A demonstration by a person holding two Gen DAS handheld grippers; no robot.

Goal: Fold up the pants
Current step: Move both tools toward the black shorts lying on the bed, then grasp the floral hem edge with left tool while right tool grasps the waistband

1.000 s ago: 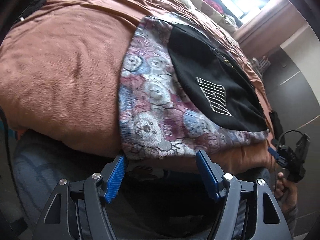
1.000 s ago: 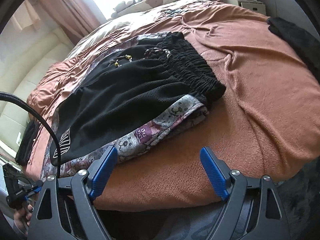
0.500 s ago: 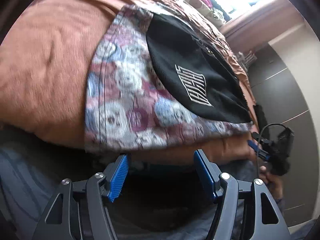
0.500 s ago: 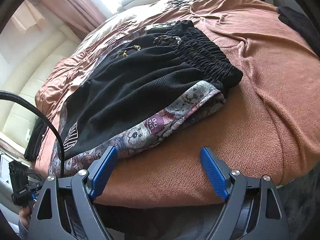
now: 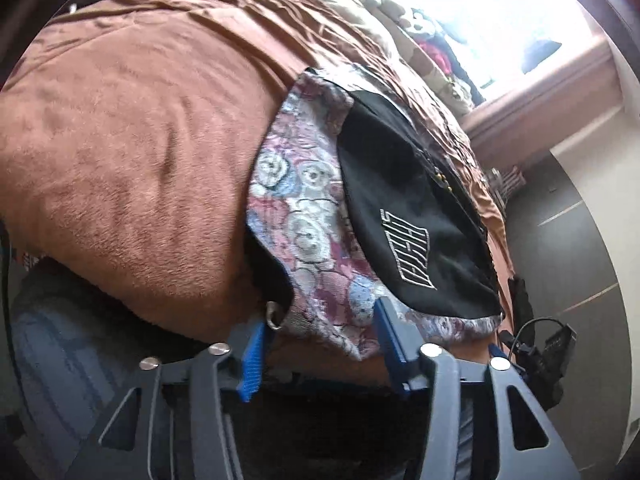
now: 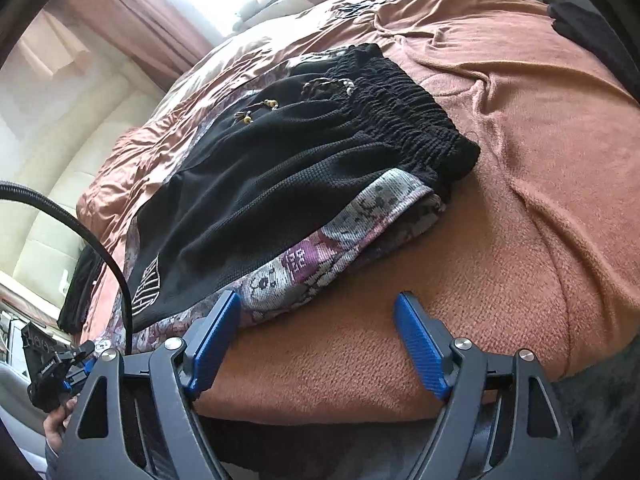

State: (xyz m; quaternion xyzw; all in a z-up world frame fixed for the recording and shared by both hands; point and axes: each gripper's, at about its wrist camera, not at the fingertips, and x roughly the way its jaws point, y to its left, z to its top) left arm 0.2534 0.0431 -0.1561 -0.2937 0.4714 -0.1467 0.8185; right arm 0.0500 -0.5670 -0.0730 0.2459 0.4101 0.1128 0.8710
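The pants (image 5: 400,200) lie folded on a brown bedspread (image 5: 120,120): black cloth with a white logo over bear-patterned panels. My left gripper (image 5: 320,332) is at their hem by the bed's edge. Its jaws are closing with the patterned hem corner and a metal ring (image 5: 276,316) between them, and that corner stands lifted off the bed. In the right wrist view the pants (image 6: 280,168) show their gathered black waistband (image 6: 412,116). My right gripper (image 6: 316,312) hovers at their near patterned side, jaws closing slightly over bare bedspread (image 6: 520,160), its left fingertip (image 6: 224,312) beside the cloth.
A black garment (image 6: 592,28) lies at the bed's far right corner. Another dark item (image 5: 520,300) hangs at the bed edge beyond the hem. Clothes and soft toys (image 5: 432,40) pile under the bright window. Grey floor covering (image 5: 60,340) lies below the bed.
The left gripper has narrowed and rolled, and the patterned hem corner now lies between its fingers, raised off the bed. The right gripper has come a little closer to the pants' side.
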